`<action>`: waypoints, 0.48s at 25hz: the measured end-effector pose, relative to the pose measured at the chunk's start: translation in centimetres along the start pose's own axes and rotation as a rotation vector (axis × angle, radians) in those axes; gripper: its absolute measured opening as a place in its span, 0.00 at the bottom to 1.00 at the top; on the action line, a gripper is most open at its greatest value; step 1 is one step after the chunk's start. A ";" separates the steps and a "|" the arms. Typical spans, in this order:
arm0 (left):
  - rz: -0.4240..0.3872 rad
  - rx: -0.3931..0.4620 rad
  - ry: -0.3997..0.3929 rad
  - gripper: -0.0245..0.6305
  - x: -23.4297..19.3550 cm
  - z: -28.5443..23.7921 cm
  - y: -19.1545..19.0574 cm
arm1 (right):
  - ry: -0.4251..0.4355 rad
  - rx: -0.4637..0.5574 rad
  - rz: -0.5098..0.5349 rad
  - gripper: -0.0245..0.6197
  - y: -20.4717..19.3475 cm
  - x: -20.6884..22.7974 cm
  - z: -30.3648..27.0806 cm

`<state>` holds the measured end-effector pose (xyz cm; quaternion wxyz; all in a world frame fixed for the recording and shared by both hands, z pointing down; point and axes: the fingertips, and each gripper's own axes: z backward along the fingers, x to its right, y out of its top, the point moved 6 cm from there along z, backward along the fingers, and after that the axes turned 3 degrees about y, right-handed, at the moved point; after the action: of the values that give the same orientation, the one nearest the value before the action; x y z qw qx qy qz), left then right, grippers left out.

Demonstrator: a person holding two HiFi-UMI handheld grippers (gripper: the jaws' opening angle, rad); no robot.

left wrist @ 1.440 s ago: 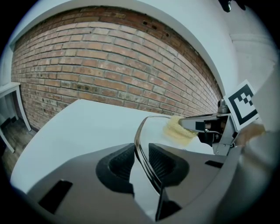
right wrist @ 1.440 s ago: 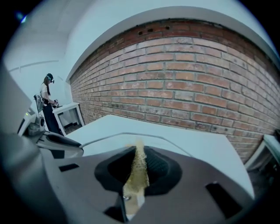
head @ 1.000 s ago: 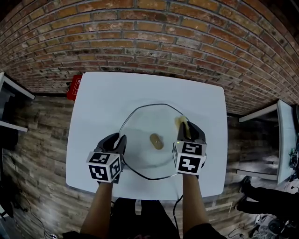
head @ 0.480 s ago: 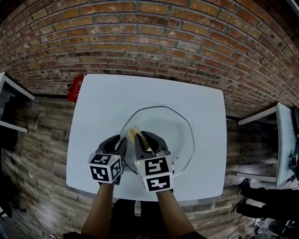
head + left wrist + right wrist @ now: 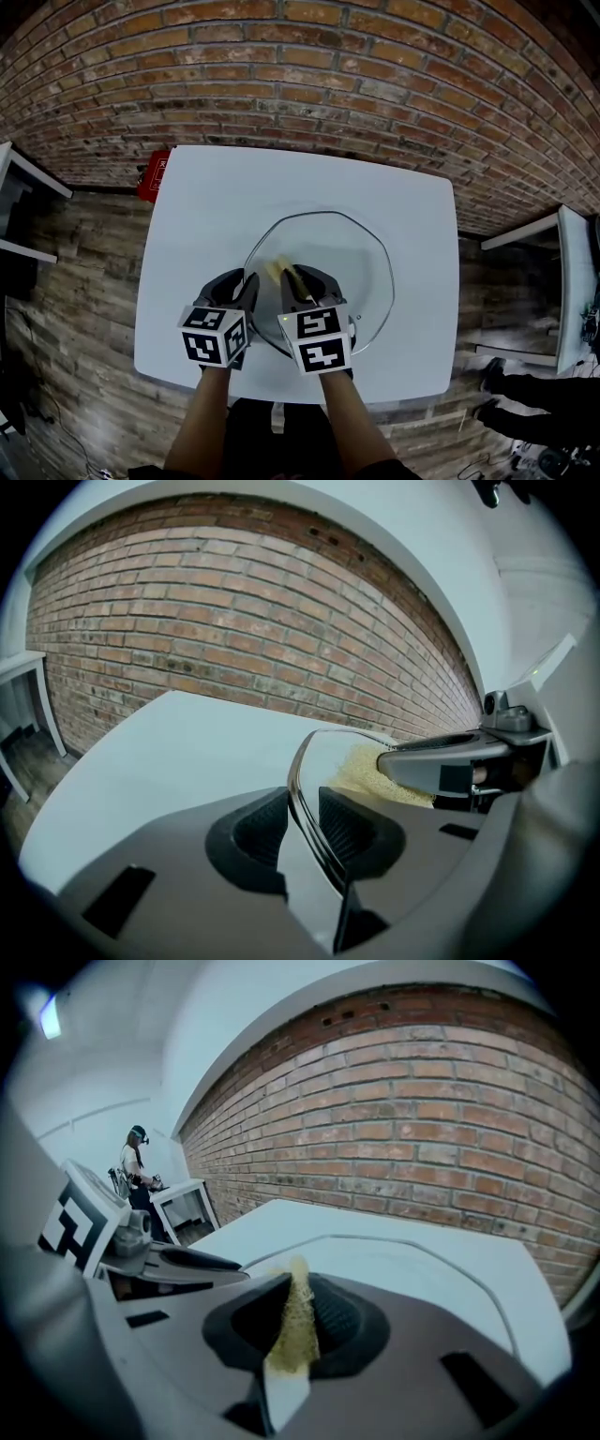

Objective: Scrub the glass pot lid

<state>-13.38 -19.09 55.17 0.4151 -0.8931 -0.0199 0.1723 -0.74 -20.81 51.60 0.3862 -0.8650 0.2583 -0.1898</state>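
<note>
1. Head view: the glass pot lid (image 5: 352, 262) is clear and round with a thin dark metal rim. It lies on the white table (image 5: 216, 197), spreading ahead and to the right of both grippers. The left gripper (image 5: 242, 281) is at the lid's near left edge. The right gripper (image 5: 298, 277) is just beside it, over the glass, with a yellow sponge (image 5: 275, 270) sticking out ahead of its tips. A brick wall (image 5: 300, 84) stands beyond the table, wood-plank floor (image 5: 75, 281) lies on either side, and a red object (image 5: 150, 175) sits at the table's far left corner.

2. Left gripper view: the left gripper's jaws are clamped on the lid's rim (image 5: 305, 789), which runs edge-on between the ribbed pads (image 5: 267, 827). Ahead and to the right, the sponge (image 5: 366, 771) presses against the glass under the right gripper's finger (image 5: 441, 766).

3. Right gripper view: the right gripper (image 5: 292, 1330) pinches the sponge (image 5: 298, 1302) upright between its pads. The sponge has a coarse yellow-green face with a pale layer below. The lid's rim (image 5: 469, 1279) curves ahead and to the right across the table. The left gripper (image 5: 178, 1265) is close on the left. A person (image 5: 136, 1162) stands far off by a white side table (image 5: 183, 1204).
</note>
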 end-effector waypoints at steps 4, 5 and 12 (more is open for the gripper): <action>-0.003 0.001 0.005 0.20 0.1 0.0 0.0 | -0.044 -0.025 0.006 0.13 -0.6 1.6 0.6; -0.003 0.000 0.006 0.20 0.1 0.0 0.0 | -0.063 -0.034 0.006 0.13 -0.8 2.2 0.9; -0.009 0.001 0.007 0.20 0.4 0.0 -0.1 | -0.259 -0.075 -0.029 0.13 -2.6 9.0 4.9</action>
<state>-13.05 -18.96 55.10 0.4163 -0.8934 -0.0222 0.1672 9.79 -21.93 51.68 0.3810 -0.8996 0.2007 -0.0723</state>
